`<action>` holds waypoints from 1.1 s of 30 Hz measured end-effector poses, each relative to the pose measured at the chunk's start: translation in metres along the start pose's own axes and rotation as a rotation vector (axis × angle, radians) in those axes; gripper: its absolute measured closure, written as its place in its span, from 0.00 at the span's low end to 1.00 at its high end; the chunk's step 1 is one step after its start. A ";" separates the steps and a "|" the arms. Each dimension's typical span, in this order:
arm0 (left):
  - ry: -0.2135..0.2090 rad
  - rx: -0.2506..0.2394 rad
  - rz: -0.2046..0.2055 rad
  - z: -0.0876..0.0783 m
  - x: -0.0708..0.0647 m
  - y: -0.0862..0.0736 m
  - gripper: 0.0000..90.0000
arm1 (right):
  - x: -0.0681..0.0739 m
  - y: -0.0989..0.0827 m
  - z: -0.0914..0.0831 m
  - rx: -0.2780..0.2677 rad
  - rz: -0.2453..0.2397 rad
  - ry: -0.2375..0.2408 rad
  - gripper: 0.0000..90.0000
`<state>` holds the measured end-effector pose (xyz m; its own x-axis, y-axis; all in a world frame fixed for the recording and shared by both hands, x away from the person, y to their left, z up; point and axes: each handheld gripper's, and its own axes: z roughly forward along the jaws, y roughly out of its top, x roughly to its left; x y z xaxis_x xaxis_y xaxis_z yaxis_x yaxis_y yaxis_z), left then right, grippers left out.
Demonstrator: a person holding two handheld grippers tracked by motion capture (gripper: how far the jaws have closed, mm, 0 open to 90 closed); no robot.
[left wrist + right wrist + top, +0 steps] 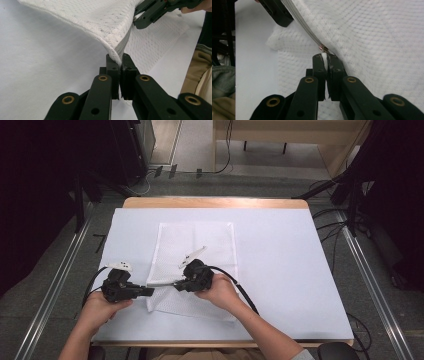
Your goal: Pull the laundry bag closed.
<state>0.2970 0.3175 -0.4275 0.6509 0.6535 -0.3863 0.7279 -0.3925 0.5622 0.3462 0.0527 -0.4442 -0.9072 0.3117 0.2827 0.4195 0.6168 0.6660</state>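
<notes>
My left gripper (119, 60) jaws are clamped on the mesh laundry bag (197, 245) edge by its zipper (305, 27); right gripper (325, 58) jaws pinch what's prob. the zip pull. Bag's soft, light, floppy on the surface (280, 270), so grip seams, not mesh.

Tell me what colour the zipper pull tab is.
White, clamped in the right gripper; the zipper pull tab shows best in the right gripper view.

White mesh on a pale tabletop
The mesh bag (197, 245) was white with a dotted weave; its zipper (308, 32) grey; both tongs black.
</notes>
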 end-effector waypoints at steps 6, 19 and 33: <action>-0.013 -0.012 0.004 -0.001 0.001 -0.001 0.98 | -0.004 -0.008 -0.011 -0.002 0.024 -0.001 0.98; -0.024 -0.001 0.007 0.000 0.001 -0.001 0.98 | -0.008 -0.017 -0.018 0.000 0.026 -0.012 0.98; -0.023 -0.004 0.002 0.000 0.001 -0.002 0.98 | -0.019 -0.033 -0.030 0.005 0.054 -0.027 0.98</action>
<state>0.2961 0.3193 -0.4289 0.6574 0.6377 -0.4016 0.7255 -0.3916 0.5659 0.3482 0.0047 -0.4508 -0.8820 0.3643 0.2990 0.4679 0.6021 0.6469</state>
